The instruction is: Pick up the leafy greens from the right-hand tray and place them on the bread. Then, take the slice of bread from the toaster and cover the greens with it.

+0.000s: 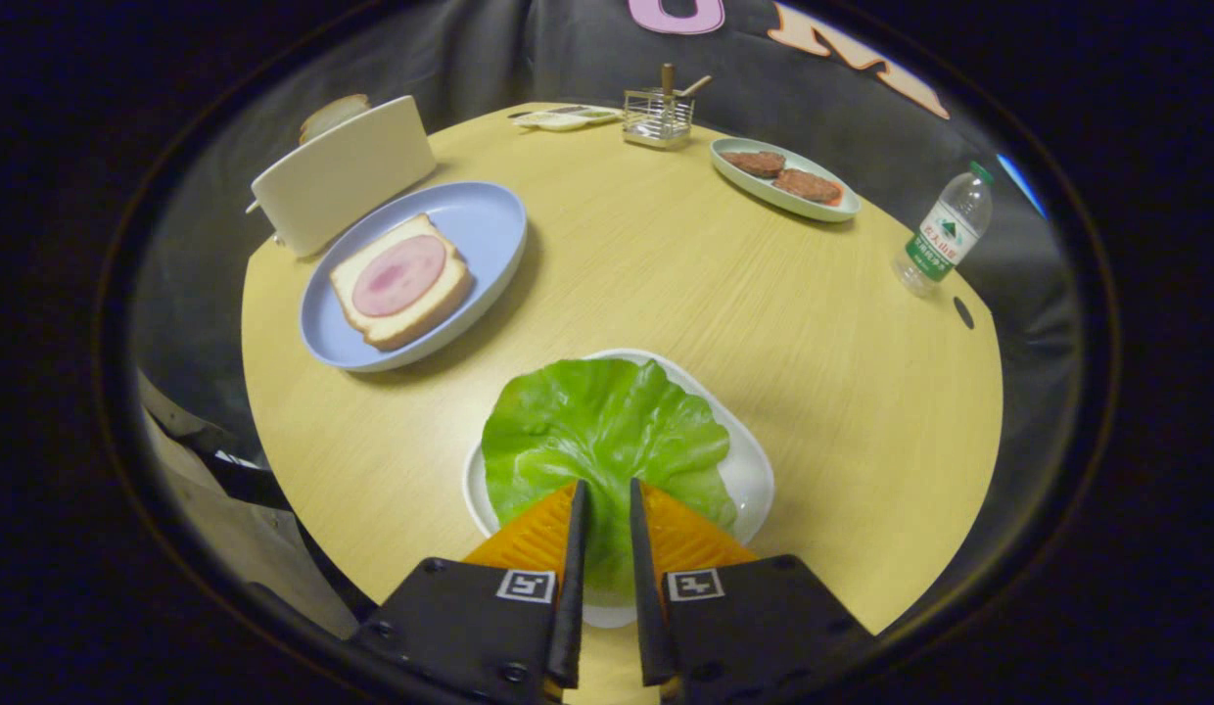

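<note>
greens [607, 431]: one flat leaf on the white tray [749, 470], just ahead of the fingers and under their tips.
gripper [607, 487]: fingers a narrow gap apart over the leaf's near edge; whether they press on it cannot be told.
bread [401, 281]: slice with pink ham on the blue plate [490, 220], beyond the tray.
toaster [343, 176]: behind the plate, a slice [333, 115] sticking up.
patties [783, 174]: on the far green dish.
</note>
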A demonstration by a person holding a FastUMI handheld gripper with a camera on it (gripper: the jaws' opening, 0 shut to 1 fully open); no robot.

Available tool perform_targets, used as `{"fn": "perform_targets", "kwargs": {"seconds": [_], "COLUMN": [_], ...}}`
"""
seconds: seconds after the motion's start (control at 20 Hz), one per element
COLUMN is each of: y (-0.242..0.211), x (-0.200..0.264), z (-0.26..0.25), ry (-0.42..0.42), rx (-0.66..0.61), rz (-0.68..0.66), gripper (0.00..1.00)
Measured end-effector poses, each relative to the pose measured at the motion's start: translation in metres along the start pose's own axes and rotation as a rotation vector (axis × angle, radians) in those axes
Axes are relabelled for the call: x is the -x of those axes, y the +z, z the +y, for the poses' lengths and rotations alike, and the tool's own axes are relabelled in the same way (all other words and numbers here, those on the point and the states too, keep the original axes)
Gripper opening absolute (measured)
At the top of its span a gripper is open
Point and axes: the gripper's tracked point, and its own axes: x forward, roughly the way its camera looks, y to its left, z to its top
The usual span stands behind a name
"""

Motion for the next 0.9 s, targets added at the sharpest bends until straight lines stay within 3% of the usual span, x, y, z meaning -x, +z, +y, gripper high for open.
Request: {"fn": "perform_targets", "kwargs": {"seconds": [0.05, 0.15, 0.9], "y": [-0.002, 0.003, 0.025], "x": [0.002, -0.001, 0.047], "z": [-0.001, -0.007, -0.008], "ry": [-0.011, -0.04, -0.066], "rx": [0.006, 0.023, 0.033], "rz": [-0.005, -0.025, -0.119], "gripper": [0.28, 0.04, 0.03]}}
